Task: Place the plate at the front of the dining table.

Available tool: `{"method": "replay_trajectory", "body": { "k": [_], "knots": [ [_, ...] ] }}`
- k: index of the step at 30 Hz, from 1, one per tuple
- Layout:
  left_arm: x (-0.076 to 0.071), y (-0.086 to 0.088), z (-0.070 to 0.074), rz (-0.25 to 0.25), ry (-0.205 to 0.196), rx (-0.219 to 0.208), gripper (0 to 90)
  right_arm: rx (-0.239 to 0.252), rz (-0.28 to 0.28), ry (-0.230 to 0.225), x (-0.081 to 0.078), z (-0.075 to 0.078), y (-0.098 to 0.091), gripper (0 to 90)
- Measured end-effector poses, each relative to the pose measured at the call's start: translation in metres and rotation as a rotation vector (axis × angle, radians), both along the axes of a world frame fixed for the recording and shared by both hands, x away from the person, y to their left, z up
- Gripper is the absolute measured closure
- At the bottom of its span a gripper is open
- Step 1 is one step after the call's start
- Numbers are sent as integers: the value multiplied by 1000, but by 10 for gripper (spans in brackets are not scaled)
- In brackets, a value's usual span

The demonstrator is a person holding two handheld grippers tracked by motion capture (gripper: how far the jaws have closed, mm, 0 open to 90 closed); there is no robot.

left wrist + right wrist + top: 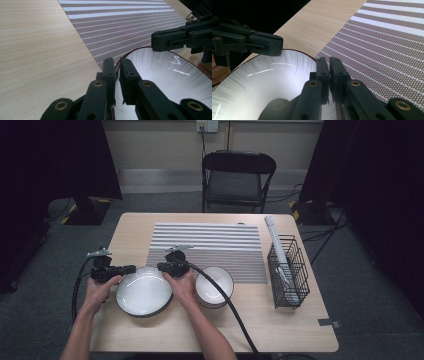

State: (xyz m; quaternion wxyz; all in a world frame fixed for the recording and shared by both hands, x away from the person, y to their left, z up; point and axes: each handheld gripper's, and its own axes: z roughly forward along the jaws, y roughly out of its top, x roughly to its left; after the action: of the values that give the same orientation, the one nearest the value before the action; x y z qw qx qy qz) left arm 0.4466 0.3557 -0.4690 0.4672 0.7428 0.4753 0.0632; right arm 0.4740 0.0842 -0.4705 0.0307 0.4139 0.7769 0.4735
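White bowl [143,292] rim is pinched by left claw [131,268] and right claw [163,267]

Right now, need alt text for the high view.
Two hand-held grippers pinch opposite rims of a large white bowl on a wooden table: left hand-held gripper, right hand-held gripper. Beside it sit a smaller bowl, a striped placemat and a black wire basket.

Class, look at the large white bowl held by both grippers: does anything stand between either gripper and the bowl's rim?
Nothing visible does. The left gripper and right gripper are each shut on the rim of the large white bowl, on opposite sides.
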Motion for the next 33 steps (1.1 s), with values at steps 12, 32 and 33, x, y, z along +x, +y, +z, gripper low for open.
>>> {"method": "replay_trajectory", "body": {
  "k": [12, 32, 33],
  "knots": [
    [1, -1, -2, -6, 19, 32, 790, 35, 17, 21, -3, -7, 4, 869],
    [0, 1, 0, -12, 12, 30, 807, -7, 37, -2, -6, -5, 4, 819],
    [-1, 1, 0, -12, 12, 30, 806, -11, 40, 1, -7, -6, 3, 823]
  ]
}}
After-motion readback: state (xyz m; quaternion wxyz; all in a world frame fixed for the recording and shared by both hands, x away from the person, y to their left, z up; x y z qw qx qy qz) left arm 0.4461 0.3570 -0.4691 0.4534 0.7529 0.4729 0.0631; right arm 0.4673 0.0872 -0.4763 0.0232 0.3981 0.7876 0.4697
